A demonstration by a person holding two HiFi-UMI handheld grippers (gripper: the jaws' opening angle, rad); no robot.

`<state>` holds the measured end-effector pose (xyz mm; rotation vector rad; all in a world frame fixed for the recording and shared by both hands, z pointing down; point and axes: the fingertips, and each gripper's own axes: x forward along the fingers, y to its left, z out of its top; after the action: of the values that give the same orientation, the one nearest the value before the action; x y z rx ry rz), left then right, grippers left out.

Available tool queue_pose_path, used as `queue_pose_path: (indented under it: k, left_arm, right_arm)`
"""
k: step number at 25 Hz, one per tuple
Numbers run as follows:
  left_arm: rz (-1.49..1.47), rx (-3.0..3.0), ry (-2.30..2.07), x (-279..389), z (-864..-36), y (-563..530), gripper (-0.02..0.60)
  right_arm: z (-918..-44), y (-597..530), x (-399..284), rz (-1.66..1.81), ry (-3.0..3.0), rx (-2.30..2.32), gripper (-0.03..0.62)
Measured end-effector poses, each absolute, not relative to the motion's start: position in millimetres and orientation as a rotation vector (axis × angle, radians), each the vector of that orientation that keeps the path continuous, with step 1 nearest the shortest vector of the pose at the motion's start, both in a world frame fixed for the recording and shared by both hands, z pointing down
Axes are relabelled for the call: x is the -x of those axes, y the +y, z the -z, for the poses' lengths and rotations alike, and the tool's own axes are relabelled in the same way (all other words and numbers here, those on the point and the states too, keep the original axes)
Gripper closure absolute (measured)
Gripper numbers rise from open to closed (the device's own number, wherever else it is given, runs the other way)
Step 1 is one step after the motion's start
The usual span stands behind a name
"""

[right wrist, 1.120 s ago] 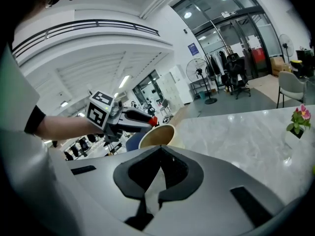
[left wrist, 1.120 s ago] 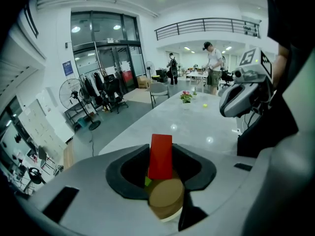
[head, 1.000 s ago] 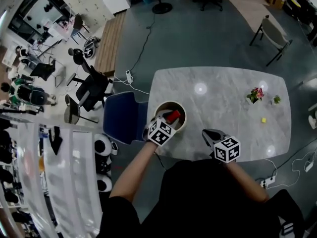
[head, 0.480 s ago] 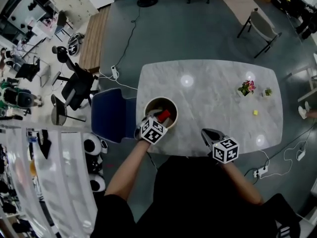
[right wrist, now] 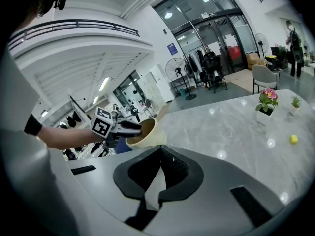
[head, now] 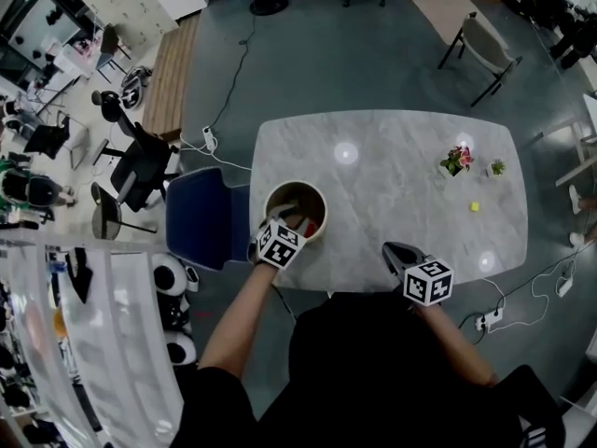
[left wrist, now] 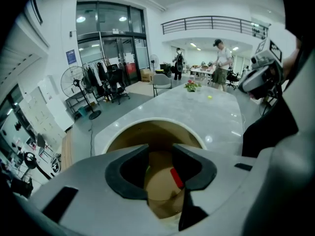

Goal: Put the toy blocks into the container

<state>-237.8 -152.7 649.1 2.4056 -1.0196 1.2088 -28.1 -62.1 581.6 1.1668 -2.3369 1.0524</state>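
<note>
- Left tongs (left wrist: 160, 166) hang over the round beige container (left wrist: 147, 126), jaws apart, gripping nothing.
- Red toy block (left wrist: 176, 177) lies inside the container, below the jaws.
- Right tongs (right wrist: 158, 173) closed tight, empty, at the near edge of the grey marble tabletop (head: 392, 194).
- Small yellow block (head: 474, 207) sits far right near the pink potted flower (head: 456, 160), well apart from both tongs.
- Blue chair (head: 201, 217) stands just beside the container's end of the tabletop.

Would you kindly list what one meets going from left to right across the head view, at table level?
blue chair → container → right tool → pink flower pot → yellow block → small green plant
</note>
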Motion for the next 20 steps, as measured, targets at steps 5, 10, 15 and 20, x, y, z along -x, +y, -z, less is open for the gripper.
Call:
queue_pose_path:
  k: [5, 10, 15, 20]
  left_arm:
    - [-1.115, -2.344, -1.101, 254, -643, -153, 0.439]
    - [-1.034, -2.322, -1.150, 253, -632, -150, 0.439]
    - [-0.994, -2.339, -1.196, 240, -615, -147, 0.439]
    - [-0.846, -2.347, -1.270, 221, -586, -143, 0.442]
  right_arm:
    - [-579, -54, 23, -1.044, -2.340, -1.168, 0.594]
    - [-579, -46, 8, -1.047, -2.349, -1.173, 0.594]
    - [-573, -48, -19, -1.000, -2.370, -1.181, 0.594]
    - [-562, -51, -49, -1.002, -2.381, -1.215, 0.594]
